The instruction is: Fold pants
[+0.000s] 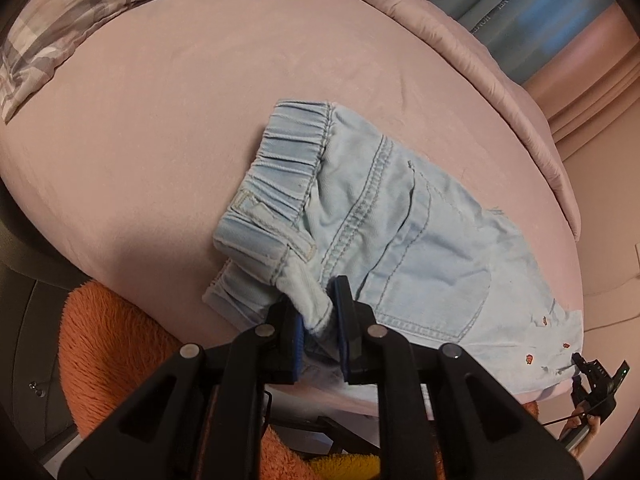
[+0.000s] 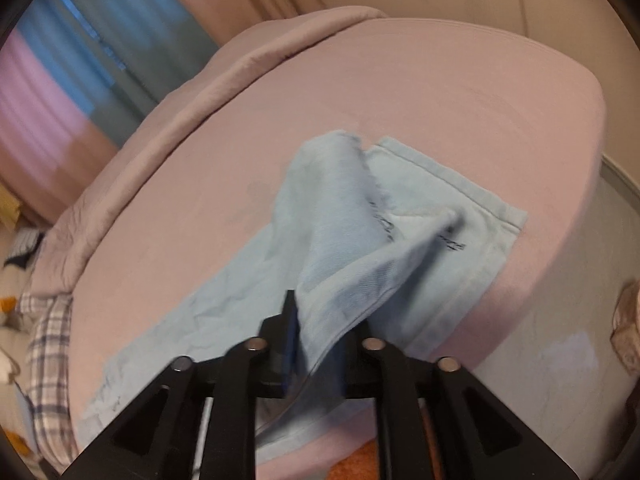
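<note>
In the left wrist view the left gripper (image 1: pixel 320 312) stands nearest, its blue-padded jaws only narrowly apart with a bunched bit of the waist end of the pants (image 1: pixel 384 240) between them. The cloth fills the gap and looks pinched, so the grip seems light rather than released. In the right wrist view the right gripper (image 2: pixel 316 332) has a lifted fold of the same pale denim draped between its jaws. The picture is blurred, and the right pad is hidden under the cloth, so whether it presses or merely carries the fold cannot be told.

The pants lie on the bed (image 1: pixel 180 120), along its near edge, the elastic waistband doubled over on itself and the leg running toward the bed's near right corner, where the small ripped holes show. From the right side, the leg end is raised in a soft ridge over a flatter layer beneath.

The fabric looks light and limp. It sags from the jaws and creases readily, though the waistband and stitched seams are thicker and hold a pinch better than the thin leg cloth. Hems, seams and the waistband would be the surest places to take hold.

Farther off, a plaid pillow (image 1: pixel 60 28) rests at the far left of the bed.
</note>
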Demonstrator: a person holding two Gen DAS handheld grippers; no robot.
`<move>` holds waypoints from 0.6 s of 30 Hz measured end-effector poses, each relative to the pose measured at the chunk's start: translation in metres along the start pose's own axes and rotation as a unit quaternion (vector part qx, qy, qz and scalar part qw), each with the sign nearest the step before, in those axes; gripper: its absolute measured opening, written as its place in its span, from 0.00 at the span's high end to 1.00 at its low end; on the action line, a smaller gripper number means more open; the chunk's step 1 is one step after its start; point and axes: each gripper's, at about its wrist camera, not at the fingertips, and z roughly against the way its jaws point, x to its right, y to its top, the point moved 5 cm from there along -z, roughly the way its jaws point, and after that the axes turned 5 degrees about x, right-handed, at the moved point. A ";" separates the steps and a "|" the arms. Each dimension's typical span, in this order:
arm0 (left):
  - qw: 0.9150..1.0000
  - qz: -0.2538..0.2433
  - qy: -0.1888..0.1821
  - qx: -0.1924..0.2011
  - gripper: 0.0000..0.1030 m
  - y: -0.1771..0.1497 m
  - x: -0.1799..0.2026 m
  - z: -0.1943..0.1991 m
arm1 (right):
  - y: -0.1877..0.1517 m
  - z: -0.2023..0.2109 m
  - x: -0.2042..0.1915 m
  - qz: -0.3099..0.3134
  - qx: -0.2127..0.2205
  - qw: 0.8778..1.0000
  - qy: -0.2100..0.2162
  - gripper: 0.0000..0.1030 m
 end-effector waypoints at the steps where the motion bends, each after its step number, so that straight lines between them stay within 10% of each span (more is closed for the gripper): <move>1: 1.000 0.002 0.000 -0.001 0.85 0.000 0.000 0.000 | -0.001 0.002 0.005 -0.003 0.004 1.000 -0.003 0.71; 18: 1.000 -0.021 0.018 -0.003 0.85 0.001 0.005 -0.008 | 0.034 -0.018 0.054 -0.117 0.014 0.993 0.025 0.68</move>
